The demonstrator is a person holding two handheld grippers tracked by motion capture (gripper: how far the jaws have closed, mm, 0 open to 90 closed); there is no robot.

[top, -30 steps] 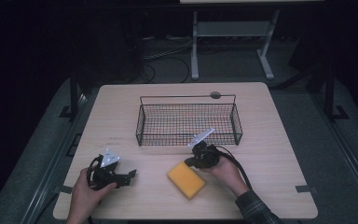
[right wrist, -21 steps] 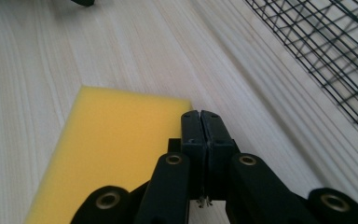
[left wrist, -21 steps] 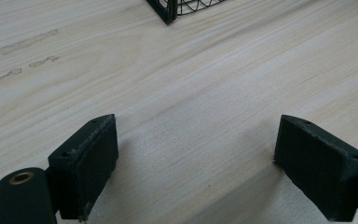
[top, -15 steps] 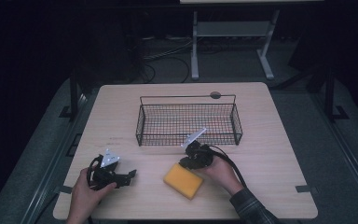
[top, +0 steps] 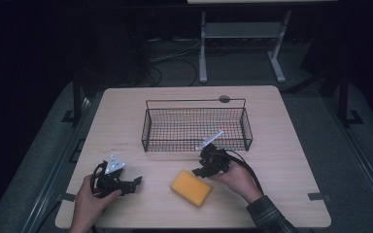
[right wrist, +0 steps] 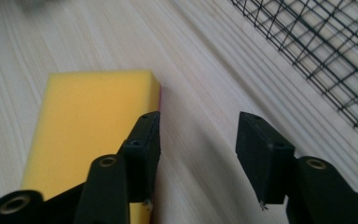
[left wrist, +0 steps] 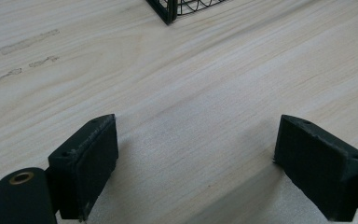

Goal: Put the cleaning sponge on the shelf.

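Note:
A yellow sponge (top: 191, 188) lies flat on the wooden table (top: 281, 145), in front of a black wire basket (top: 196, 128). My right gripper (top: 200, 171) hovers at the sponge's far right corner. In the right gripper view its jaws (right wrist: 198, 135) stand partly open, having just been opening, with bare wood between them. The sponge (right wrist: 84, 126) lies beside and under the left jaw. My left gripper (top: 135, 183) rests at the front left. Its jaws (left wrist: 196, 140) are wide open over bare table.
The basket (right wrist: 326, 51) stands just beyond the right gripper, and its near corner (left wrist: 168, 9) shows far ahead of the left gripper. A small grey disc (top: 224, 99) sits at the table's back edge. Dark floor and a metal stand (top: 238, 43) lie behind the table.
The right gripper has shifted slightly left toward the sponge and its jaws have opened. The sponge has turned a little. The left hand has stayed still.

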